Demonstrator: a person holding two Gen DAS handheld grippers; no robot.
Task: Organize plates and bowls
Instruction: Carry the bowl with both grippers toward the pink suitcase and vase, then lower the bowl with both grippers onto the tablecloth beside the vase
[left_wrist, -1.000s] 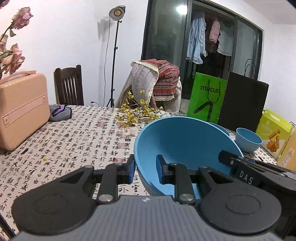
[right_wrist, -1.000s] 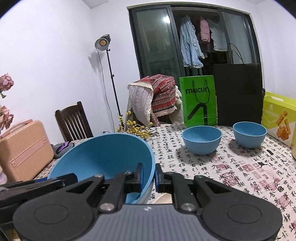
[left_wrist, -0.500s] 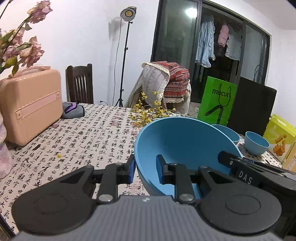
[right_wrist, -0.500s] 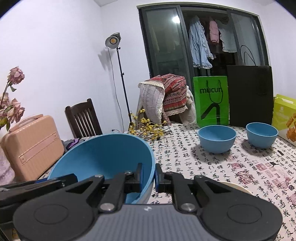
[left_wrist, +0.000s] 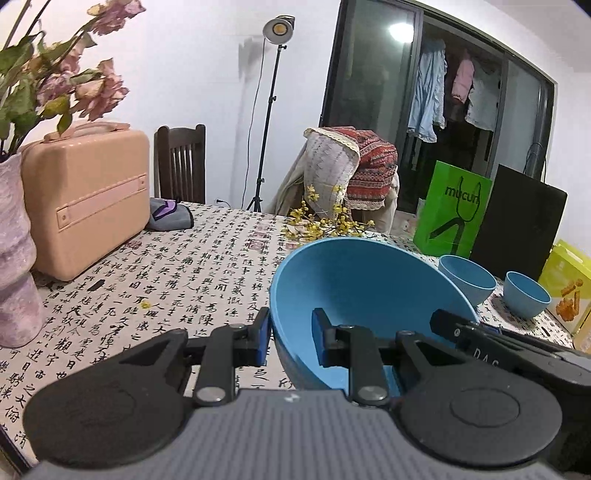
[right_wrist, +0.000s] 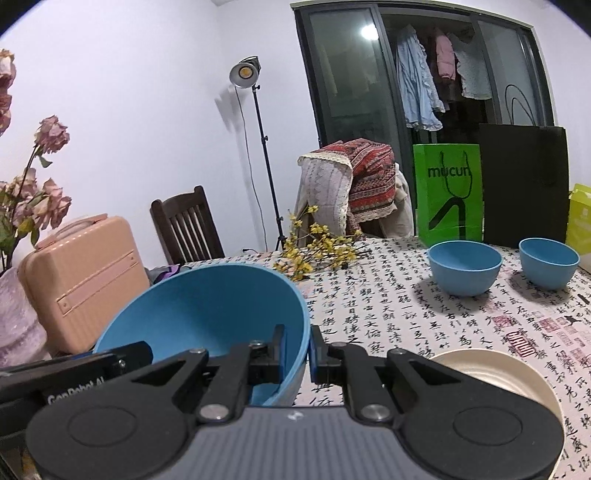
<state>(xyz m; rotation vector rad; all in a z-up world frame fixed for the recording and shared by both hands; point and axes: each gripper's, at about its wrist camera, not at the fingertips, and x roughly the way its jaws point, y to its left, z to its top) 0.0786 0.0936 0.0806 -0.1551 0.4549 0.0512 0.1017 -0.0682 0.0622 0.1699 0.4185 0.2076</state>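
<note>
A large blue bowl (left_wrist: 362, 288) hangs tilted above the patterned tablecloth (left_wrist: 177, 273), held from both sides. My left gripper (left_wrist: 291, 332) is shut on its left rim, one pad inside and one outside. My right gripper (right_wrist: 297, 347) is shut on the opposite rim of the large blue bowl (right_wrist: 207, 306). Each gripper's body shows at the edge of the other's view. Two smaller blue bowls (right_wrist: 465, 267) (right_wrist: 548, 262) stand side by side at the far right of the table. A cream plate (right_wrist: 495, 380) lies on the cloth just below and right of my right gripper.
A peach case (left_wrist: 88, 192) and a pale vase (left_wrist: 14, 258) of pink flowers stand at the table's left. A yellow flower sprig (left_wrist: 325, 218) lies at the far middle. A green bag (left_wrist: 454, 210), a black bag (left_wrist: 517, 221) and a yellow box (left_wrist: 569, 284) line the far right.
Both grippers have carried the large bowl leftward over the table. The case has drawn nearer, the vase has come into view, and the cream plate now shows under the right gripper.
</note>
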